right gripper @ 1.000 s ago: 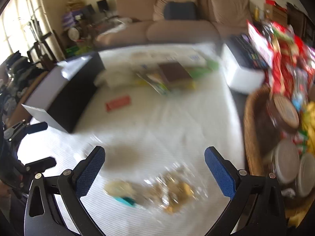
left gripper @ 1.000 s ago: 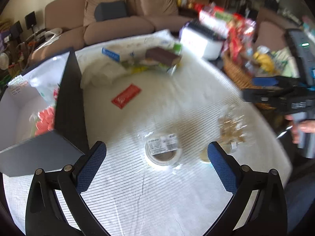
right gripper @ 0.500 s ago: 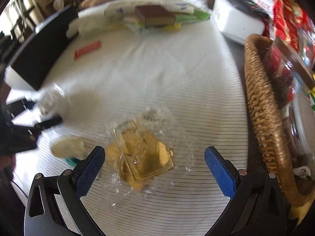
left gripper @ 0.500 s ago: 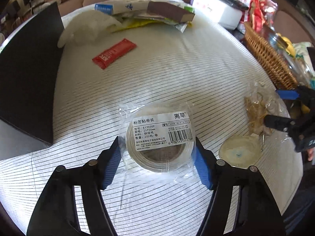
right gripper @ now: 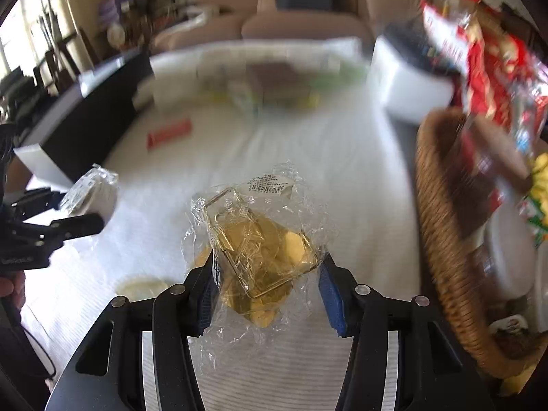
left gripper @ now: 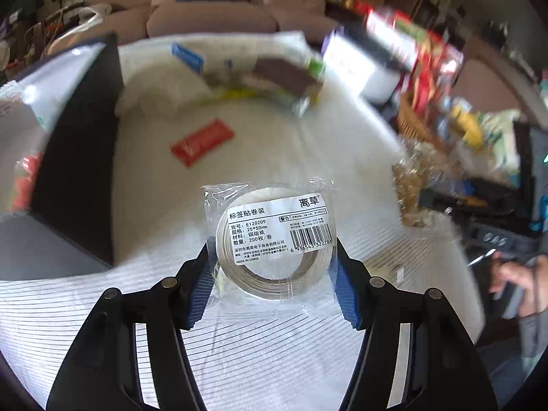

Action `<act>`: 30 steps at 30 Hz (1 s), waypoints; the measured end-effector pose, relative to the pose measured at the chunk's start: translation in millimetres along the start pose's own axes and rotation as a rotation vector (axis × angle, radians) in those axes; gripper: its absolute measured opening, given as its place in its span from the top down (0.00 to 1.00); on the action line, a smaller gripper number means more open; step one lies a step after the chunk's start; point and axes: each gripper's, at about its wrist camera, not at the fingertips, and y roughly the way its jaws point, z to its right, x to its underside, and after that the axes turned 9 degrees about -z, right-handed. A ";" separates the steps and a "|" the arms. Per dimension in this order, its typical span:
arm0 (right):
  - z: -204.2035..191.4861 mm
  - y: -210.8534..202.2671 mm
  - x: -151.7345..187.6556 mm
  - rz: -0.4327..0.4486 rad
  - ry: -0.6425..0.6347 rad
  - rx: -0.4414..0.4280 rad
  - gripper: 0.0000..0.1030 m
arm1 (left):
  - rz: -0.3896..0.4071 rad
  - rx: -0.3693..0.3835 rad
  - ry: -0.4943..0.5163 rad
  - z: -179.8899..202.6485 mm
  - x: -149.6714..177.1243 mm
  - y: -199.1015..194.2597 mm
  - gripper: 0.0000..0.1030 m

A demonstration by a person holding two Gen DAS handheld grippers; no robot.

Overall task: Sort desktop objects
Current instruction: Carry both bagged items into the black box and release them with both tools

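My left gripper [left gripper: 274, 267] is shut on a roll of label stickers [left gripper: 274, 239] in a clear wrapper with a white label, held above the striped white tablecloth [left gripper: 239, 342]. My right gripper [right gripper: 269, 275] is shut on a crinkled clear bag of gold clips [right gripper: 263, 250], lifted off the cloth. The left gripper and its roll [right gripper: 92, 191] also show at the left of the right wrist view. The bag of clips [left gripper: 411, 188] and the right gripper show at the right of the left wrist view.
A black open box [left gripper: 78, 157] stands at the left. A red packet [left gripper: 202, 142] lies mid-table. A pile of books and packets [left gripper: 274, 72] and a white box [left gripper: 359, 65] lie at the back. A wicker basket [right gripper: 441, 239] of snacks is at right. A small round lid [right gripper: 140, 287] lies on the cloth.
Both grippers have closed on their objects and lifted them: the left on the label roll, the right on the bag of clips. The views have tilted up toward the sofa.
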 end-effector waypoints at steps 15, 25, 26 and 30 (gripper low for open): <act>-166.9 -28.8 -126.5 0.082 -0.261 -0.293 0.48 | 0.097 -0.179 -0.259 -214.3 -43.7 -157.8 0.43; -360.5 64.9 -266.4 -0.005 -0.623 -0.210 0.48 | 0.052 -0.249 -0.433 -360.2 -86.7 -141.5 0.43; -375.6 78.4 -274.4 -0.020 -0.645 -0.189 0.48 | 0.056 -0.249 -0.438 -366.5 -86.3 -141.1 0.43; -419.5 126.7 -292.1 -0.066 -0.731 -0.110 0.48 | 0.058 -0.264 -0.430 -379.5 -84.6 -137.2 0.43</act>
